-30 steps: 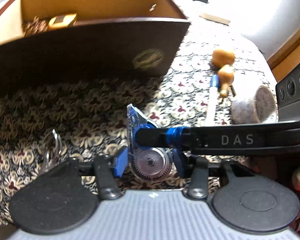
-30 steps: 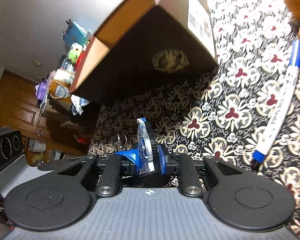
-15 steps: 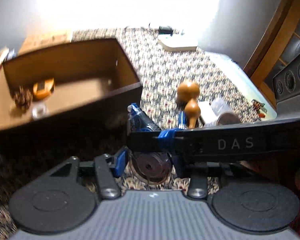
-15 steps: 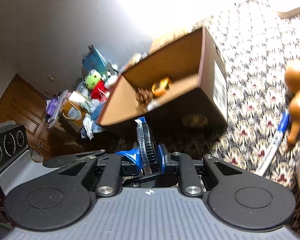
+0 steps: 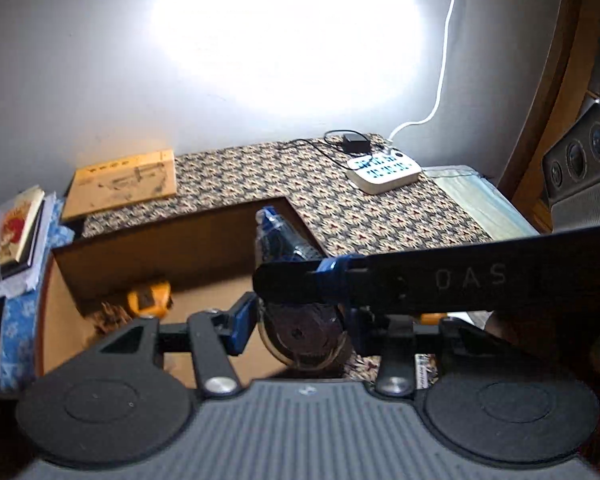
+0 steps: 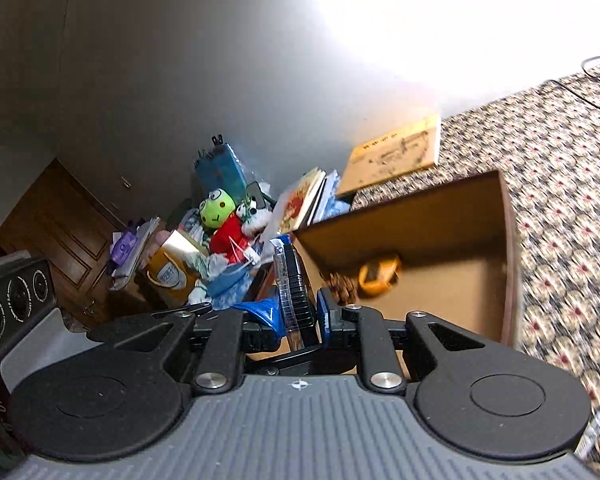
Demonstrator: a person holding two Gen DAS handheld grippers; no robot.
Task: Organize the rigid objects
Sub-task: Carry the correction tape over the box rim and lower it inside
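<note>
The right tool (image 6: 298,322) pinches the correction tape dispenser (image 6: 294,292) edge-on; the left tool (image 5: 298,322) stands wide around its gear face (box (image 5: 172,248) beyond).

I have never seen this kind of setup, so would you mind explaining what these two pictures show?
There is no robot arm: a person holds two hand-operated grippers. Each picture comes from a fisheye camera on one gripper, looking along its fingers. The right gripper is clamped on a clear tape dispenser close to an open cardboard box, which holds a yellow item and a pine cone. The box stands on a patterned cloth. The left gripper brackets the same dispenser; whether it grips it is unclear.
</note>
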